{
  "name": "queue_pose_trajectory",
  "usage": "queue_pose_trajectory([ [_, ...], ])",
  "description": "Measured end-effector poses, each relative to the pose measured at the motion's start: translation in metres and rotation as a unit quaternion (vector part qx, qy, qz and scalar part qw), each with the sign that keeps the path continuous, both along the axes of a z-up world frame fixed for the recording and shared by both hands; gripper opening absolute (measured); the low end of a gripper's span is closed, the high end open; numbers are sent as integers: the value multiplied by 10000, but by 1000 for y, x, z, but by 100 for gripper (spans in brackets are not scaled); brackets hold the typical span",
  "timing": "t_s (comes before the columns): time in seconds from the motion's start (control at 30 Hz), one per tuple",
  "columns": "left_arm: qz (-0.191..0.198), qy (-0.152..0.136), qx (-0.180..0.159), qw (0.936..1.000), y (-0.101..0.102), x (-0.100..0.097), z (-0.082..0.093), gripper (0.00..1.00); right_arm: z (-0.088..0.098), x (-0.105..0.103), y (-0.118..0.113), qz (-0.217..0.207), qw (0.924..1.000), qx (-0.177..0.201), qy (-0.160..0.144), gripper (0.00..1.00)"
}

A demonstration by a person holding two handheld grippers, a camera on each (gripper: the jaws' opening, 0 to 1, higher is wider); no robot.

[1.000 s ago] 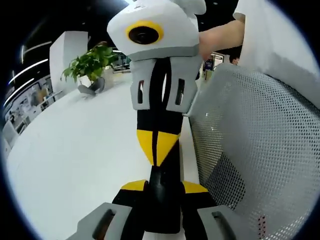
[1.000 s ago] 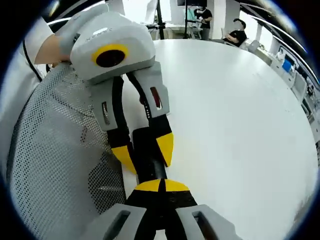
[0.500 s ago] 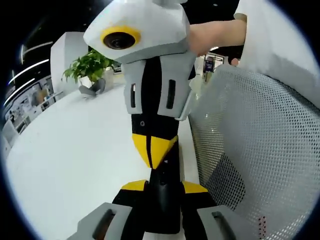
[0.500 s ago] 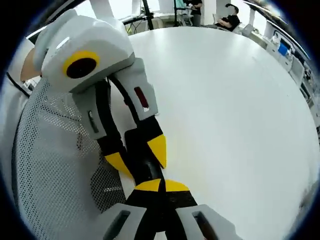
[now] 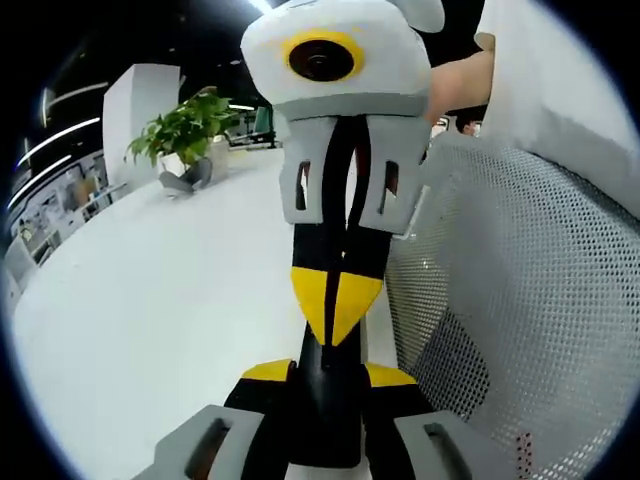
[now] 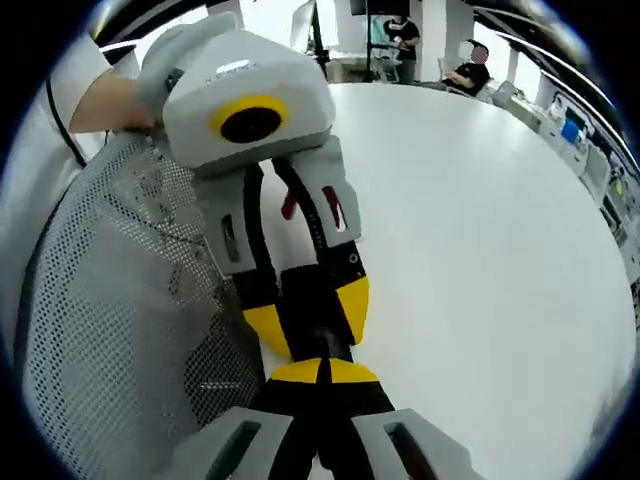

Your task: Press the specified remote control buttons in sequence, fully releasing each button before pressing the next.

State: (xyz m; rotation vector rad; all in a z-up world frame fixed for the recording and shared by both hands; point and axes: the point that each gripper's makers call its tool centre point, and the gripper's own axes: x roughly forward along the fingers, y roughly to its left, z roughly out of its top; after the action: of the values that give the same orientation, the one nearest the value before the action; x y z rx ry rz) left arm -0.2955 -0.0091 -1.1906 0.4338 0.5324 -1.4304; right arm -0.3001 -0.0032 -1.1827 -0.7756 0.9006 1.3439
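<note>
presumably to steady it for pressing, the left gripper (image 5: 325,385) clamped the black remote (image 5: 325,400) while the closed right gripper (image 5: 335,310) touched it.

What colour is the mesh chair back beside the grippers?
The mesh chair back is white, seen best in the left gripper view.

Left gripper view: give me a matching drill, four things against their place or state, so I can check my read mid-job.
Things:
1. slim black remote control
2. green leafy potted plant
3. white mesh chair back
4. right gripper

Place or state:
A. jaws shut, yellow tips together at the remote
B. far off on the white table, upper left of the view
C. clamped between the jaws of the left gripper
D. along the right side of the view

Pairs: 1-C, 2-B, 3-D, 4-A
</note>
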Motion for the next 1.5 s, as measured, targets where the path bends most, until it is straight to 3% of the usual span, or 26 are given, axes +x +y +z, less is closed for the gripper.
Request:
queue_pose_trajectory([
  [0.2,-24,-8,0,10000,0,0,0,25,-2,0,2,198,9984,-280,-439,0],
  [0.33,-33,-9,-3,10000,0,0,0,25,-2,1,2,259,9970,-213,-702,0],
  [0.5,-22,-16,1,10000,0,0,-1,25,0,3,2,-191,9988,143,-425,0],
  [0.73,7,1,-36,10000,0,0,0,25,1,-1,5,-143,9993,206,-292,0],
  [0.9,3,17,-65,10000,0,0,0,25,0,0,6,30,9996,100,-257,0],
  [1.07,-27,-27,-48,10000,-1,0,-1,25,-2,-1,7,672,9962,-309,-469,0],
  [1.17,-45,-37,-63,10000,-1,0,0,25,-3,-1,9,681,9954,-459,-498,0],
  [1.33,-51,-56,-53,10000,-1,1,0,24,-1,4,8,272,9982,-237,-479,0],
  [1.5,-55,-83,-41,9999,-2,1,0,24,-2,4,9,176,9980,-377,-465,0],
])
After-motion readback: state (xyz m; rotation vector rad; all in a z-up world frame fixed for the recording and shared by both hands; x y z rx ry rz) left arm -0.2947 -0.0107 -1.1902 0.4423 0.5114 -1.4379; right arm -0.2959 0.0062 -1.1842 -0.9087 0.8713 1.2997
